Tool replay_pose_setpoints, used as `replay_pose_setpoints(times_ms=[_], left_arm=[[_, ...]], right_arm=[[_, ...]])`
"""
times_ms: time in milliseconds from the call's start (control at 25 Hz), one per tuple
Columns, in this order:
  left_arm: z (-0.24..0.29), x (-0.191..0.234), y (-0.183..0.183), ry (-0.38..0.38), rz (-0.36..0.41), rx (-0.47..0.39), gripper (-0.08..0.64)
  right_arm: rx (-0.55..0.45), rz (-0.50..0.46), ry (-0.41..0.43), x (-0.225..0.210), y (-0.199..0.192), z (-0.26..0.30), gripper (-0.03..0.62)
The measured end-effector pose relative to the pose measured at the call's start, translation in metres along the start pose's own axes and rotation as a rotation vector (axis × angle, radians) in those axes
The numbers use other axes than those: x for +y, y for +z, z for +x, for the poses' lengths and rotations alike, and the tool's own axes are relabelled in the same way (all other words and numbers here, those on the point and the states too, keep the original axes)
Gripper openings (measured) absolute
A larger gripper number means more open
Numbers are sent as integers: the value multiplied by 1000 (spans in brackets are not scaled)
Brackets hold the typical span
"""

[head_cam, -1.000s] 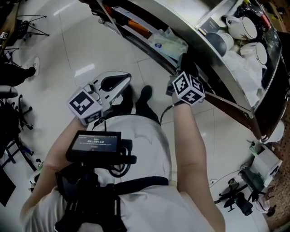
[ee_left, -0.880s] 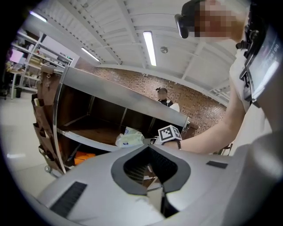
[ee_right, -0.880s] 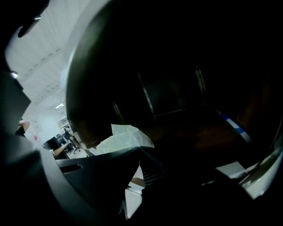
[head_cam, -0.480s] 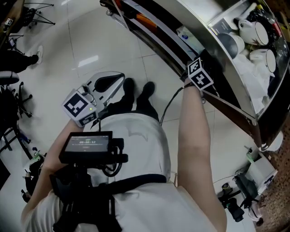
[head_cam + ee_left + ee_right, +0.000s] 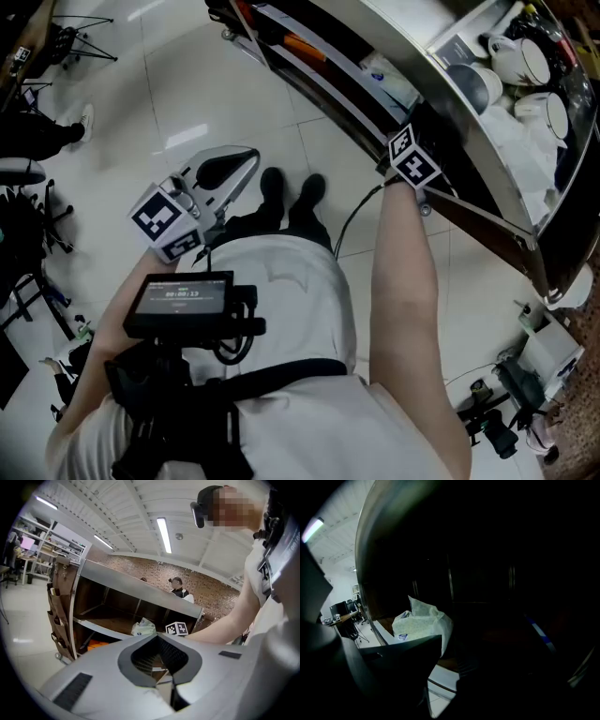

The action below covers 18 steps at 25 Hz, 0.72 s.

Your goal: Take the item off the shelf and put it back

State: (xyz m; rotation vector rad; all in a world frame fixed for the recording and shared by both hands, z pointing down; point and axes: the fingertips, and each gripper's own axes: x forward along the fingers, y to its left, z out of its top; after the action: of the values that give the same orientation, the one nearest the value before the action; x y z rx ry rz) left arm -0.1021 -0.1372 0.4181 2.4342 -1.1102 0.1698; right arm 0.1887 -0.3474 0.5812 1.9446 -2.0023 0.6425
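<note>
A pale green plastic pack (image 5: 389, 80) (image 5: 423, 620) (image 5: 143, 628) lies on a dark shelf board (image 5: 349, 86). My right gripper reaches under the shelf's metal edge, so in the head view only its marker cube (image 5: 412, 161) shows. In the right gripper view, the right gripper (image 5: 445, 667) is opening; the pack rests just beyond the left jaw tip, with no pad pressing on it. My left gripper (image 5: 251, 157) (image 5: 172, 686) hangs over the floor, away from the shelf. It is shut, with nothing in it.
White teapots and cups (image 5: 525, 61) stand on the upper shelf, and an orange thing (image 5: 305, 47) lies on a lower one. A screen (image 5: 183, 300) sits at the person's chest. Tripods (image 5: 66, 42) and gear (image 5: 506, 412) stand on the tiled floor. A person (image 5: 177, 585) stands behind the shelf.
My right gripper has moved up and to the right, in under the shelf edge. The pack now lies further in on the shelf. The left gripper has barely shifted.
</note>
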Motion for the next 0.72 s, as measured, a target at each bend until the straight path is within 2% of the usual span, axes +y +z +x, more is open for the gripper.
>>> replay_pose_setpoints(times_ms=[160, 200, 240, 280, 360, 560, 720], left_arm=[[2, 2, 4, -20, 14, -7, 8], [4, 3, 5, -28, 16, -9, 8], [5, 3, 6, -38, 17, -10, 8], [6, 3, 7, -47, 17, -11, 8], [6, 2, 9, -70, 17, -15, 8], [8, -5, 14, -163, 50, -31, 8], [10, -5, 7, -214, 68, -20, 8]], right_arm=[[-6, 4, 19, -3, -4, -27, 92], [-7, 0, 38, 1, -5, -35, 82], [-7, -12, 56, 7, -7, -45, 32], [-6, -29, 72, 15, -8, -56, 11], [-7, -43, 112, 34, -9, -80, 8], [-36, 18, 266, 87, 4, -143, 8], [-38, 7, 405, 131, 10, -183, 8]])
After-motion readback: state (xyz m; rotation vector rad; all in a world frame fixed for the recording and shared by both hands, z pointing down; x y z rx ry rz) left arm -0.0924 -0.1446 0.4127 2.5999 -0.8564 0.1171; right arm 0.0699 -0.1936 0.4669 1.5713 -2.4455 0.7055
